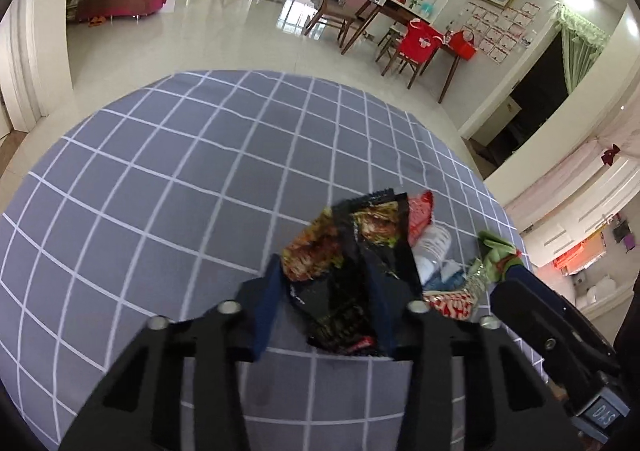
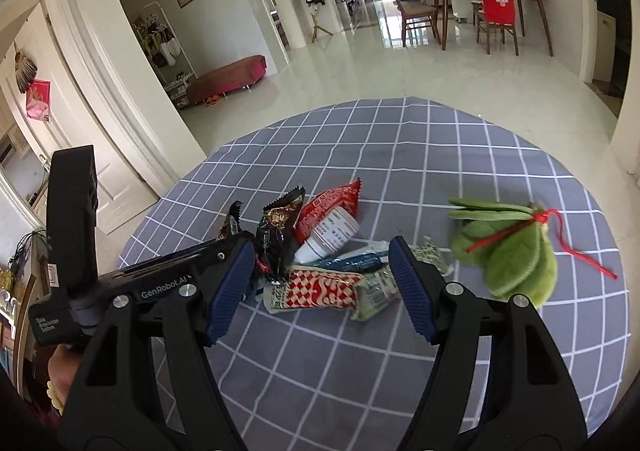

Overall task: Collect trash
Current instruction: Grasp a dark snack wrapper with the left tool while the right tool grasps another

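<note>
Pinching black snack wrapper (image 1: 360, 251) at lower centre, left tool (image 1: 326, 291) pressed onto it above checked bench (image 1: 160, 191). Right tool (image 2: 320, 279) spread wide over wrapper pile (image 2: 320, 283), touching nothing. Green plush toy (image 2: 508, 251) at right.

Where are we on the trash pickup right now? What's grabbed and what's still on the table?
Done: nothing visibly binned; no bin is in view. In hand: the left claw is shut on a black snack wrapper. The right claw is open above the pile, holding nothing. Left: the red-and-white packet, the red patterned wrapper, the blue wrapper and the pale green wrapper lie on the checked tablecloth. The green plush ornament sits beside them.
</note>
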